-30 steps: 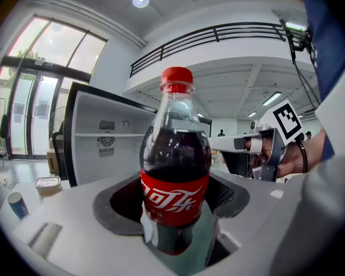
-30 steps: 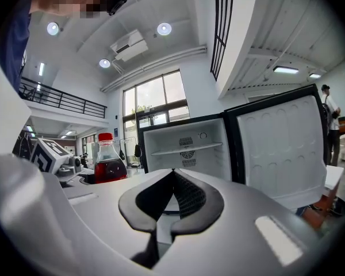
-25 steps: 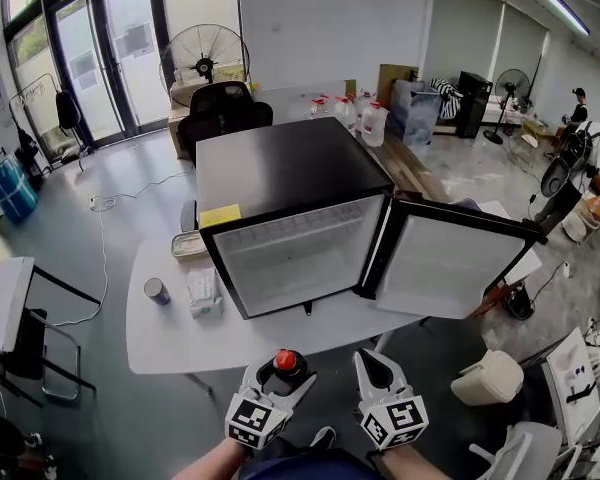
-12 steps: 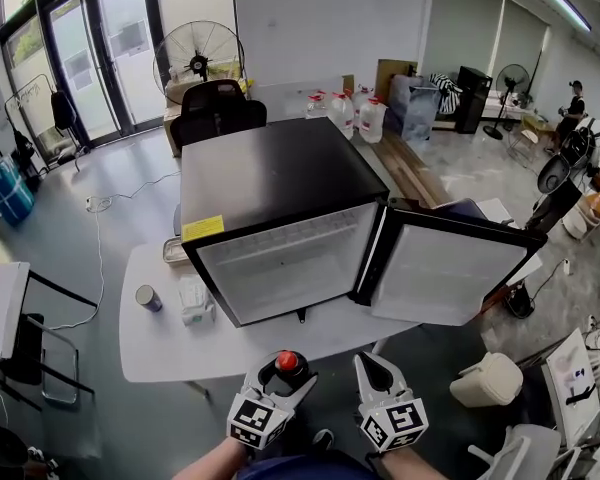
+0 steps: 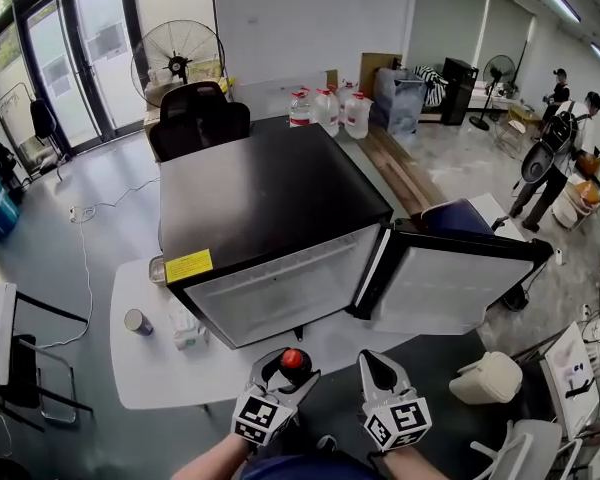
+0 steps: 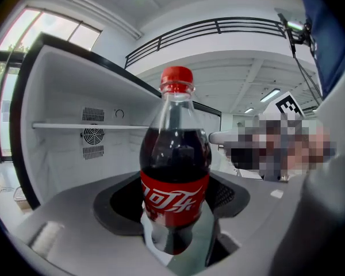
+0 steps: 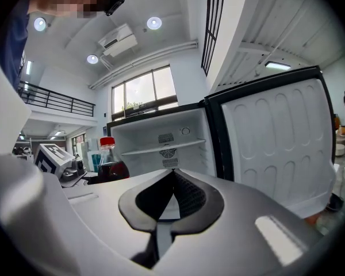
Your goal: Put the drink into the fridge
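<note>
A cola bottle (image 6: 175, 171) with a red cap (image 5: 292, 358) stands upright between the jaws of my left gripper (image 5: 280, 380), which is shut on it. In the left gripper view the left gripper (image 6: 175, 237) points into the open fridge (image 6: 75, 142), whose white inside has one shelf. The black fridge (image 5: 260, 198) stands on a white table (image 5: 150, 368), its door (image 5: 450, 283) swung open to the right. My right gripper (image 5: 377, 373) hangs beside the left one. In the right gripper view the right gripper (image 7: 171, 195) has its jaws together on nothing, facing the fridge's inside (image 7: 161, 148) and door (image 7: 276, 142).
A can (image 5: 135, 320) and a tissue pack (image 5: 185, 330) sit on the table left of the fridge. A white bin (image 5: 490, 376) is on the floor at lower right. A black chair (image 5: 195, 118) and water jugs (image 5: 330, 108) stand behind. People stand far right.
The fridge looms larger and nearer to both grippers in the head view. The bottle stays in the left gripper; the right stays shut.
</note>
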Available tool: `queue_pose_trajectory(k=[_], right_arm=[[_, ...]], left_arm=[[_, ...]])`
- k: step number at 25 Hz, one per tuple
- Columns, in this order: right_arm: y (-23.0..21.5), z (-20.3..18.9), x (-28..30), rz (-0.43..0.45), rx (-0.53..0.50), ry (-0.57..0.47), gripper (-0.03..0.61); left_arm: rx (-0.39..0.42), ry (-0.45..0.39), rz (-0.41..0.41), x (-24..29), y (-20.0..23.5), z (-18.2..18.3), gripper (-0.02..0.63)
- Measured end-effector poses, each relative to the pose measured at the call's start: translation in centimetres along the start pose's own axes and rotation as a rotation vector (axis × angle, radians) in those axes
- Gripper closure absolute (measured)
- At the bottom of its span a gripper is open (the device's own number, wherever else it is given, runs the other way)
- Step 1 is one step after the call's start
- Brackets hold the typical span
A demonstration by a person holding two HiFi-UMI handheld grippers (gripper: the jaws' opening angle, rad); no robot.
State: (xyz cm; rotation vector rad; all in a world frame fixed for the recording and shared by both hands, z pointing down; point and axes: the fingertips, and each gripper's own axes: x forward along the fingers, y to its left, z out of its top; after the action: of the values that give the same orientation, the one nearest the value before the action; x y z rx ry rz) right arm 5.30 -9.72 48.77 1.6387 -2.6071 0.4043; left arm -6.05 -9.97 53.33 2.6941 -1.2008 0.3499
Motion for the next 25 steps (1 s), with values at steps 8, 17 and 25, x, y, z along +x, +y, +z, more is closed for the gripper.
queue_pose_trajectory(k=[8, 17, 25], right_arm=[[-0.3, 0.6, 3.9, -0.029, -0.003, 0.009, 0.572], [-1.0, 0.6, 7.2, -0.087, -0.003, 0.025, 0.572], [-1.7, 0.0, 7.7, -0.14, 0.005, 0.034, 0.572]], left_arm=[[0.027, 0.012, -0.029, 2.3, 3.6, 0.0, 0.301], [0.03, 0.02, -0.079, 5.4, 6.9, -0.7, 0.301], [0.066, 0.035, -0.108, 8.3, 8.4, -1.7, 0.301]])
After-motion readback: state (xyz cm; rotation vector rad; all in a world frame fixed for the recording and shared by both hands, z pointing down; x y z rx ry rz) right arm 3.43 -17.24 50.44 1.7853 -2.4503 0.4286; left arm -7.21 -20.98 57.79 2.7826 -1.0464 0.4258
